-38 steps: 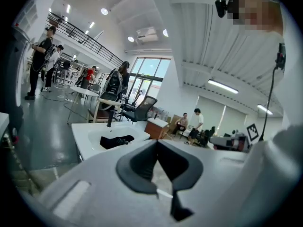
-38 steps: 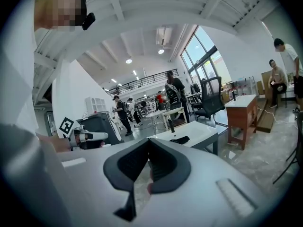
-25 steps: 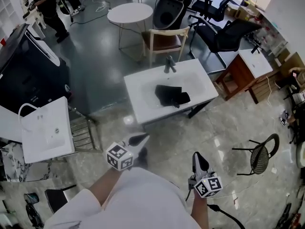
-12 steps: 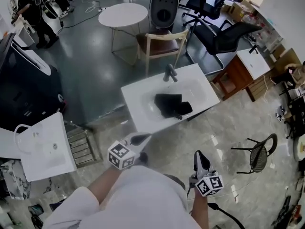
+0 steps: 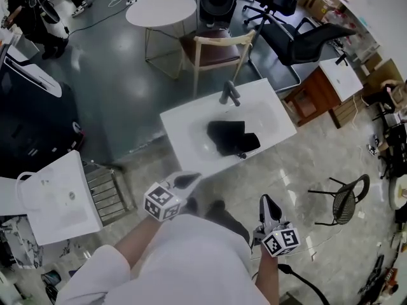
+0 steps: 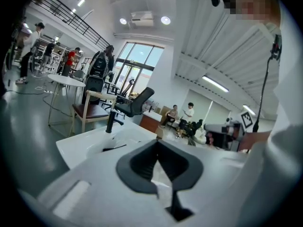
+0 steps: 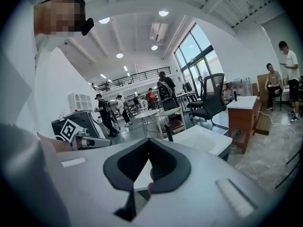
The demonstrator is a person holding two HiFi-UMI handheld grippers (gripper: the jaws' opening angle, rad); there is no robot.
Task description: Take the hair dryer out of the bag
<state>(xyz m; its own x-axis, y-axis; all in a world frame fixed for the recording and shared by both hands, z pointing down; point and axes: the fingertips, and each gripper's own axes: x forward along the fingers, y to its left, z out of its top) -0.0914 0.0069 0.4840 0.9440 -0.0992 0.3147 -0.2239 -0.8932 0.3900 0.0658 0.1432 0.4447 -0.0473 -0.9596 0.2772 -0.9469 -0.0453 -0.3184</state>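
One white rectangular sink slab point(image 5: 60, 196) stands at the far left of the head view, with a grey metal rack point(image 5: 109, 192) just beside it on the pale stone floor. To its right, the left gripper point(image 5: 189, 180) is held out from the person's white sleeve. Its marker cube faces up, its jaws are pressed together and nothing is between them.

Beyond it, near the middle, a second white rectangular basin top point(image 5: 184, 138) carries a grey faucet point(image 5: 229, 94) at its far edge. A soft black bag point(image 5: 230, 136) lies crumpled in the hollow of this basin, well apart from both grippers. The hair dryer cannot be told apart from the dark folds of the bag. Behind the basin stands a pale wooden chair with a brown seat point(image 5: 215, 48).

Further right, the right gripper point(image 5: 266, 201) points the same way as the left one, its jaws likewise closed on nothing. A brown wooden cabinet with a white top point(image 5: 331, 88) stands past the basin's right end, and a black wire-frame chair point(image 5: 346, 199) stands on the floor at the right.
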